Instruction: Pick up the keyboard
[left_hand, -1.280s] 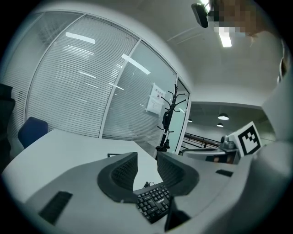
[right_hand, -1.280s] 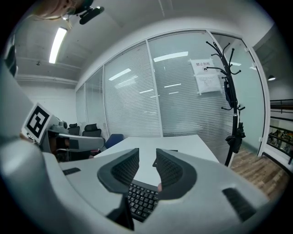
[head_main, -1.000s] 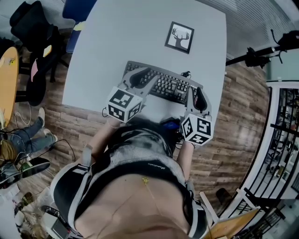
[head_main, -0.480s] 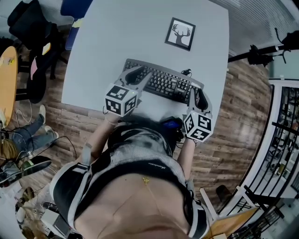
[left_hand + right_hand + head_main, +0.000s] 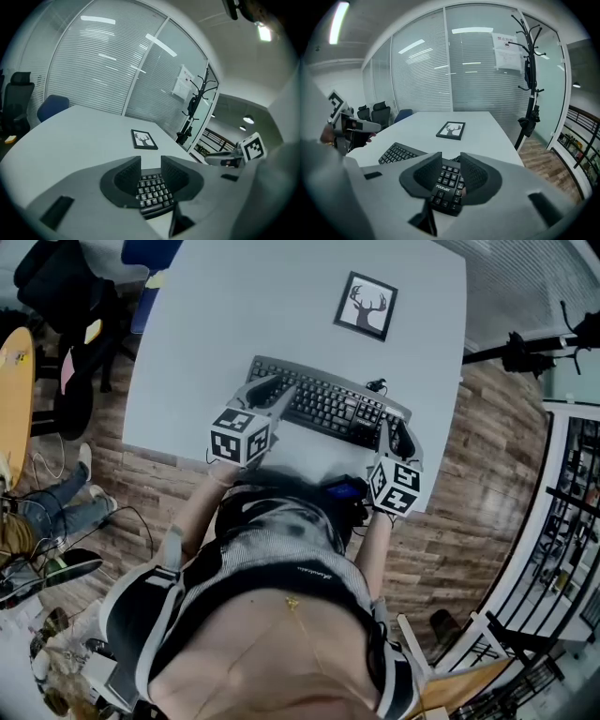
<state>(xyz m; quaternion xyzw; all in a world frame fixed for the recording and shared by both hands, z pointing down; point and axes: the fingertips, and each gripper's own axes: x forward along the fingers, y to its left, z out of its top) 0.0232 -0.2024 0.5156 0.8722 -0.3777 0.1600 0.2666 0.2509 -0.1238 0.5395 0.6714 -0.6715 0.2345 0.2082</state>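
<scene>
A black keyboard with a grey frame lies flat near the front edge of the white table. My left gripper reaches over its left end. My right gripper reaches over its right end. In the left gripper view the jaws of the left gripper stand a narrow gap apart, and the keys show through the gap just below. In the right gripper view the right gripper looks the same, with the keyboard's end under its tips. Neither pair of pads presses on anything I can see.
A framed deer picture lies on the table beyond the keyboard. A cable leaves the keyboard's back edge. Office chairs stand to the left of the table. On the right are a black stand and a coat rack.
Both grippers have sunk towards the keyboard's ends, and their marker cubes look smaller. The keyboard has stayed on the table.
</scene>
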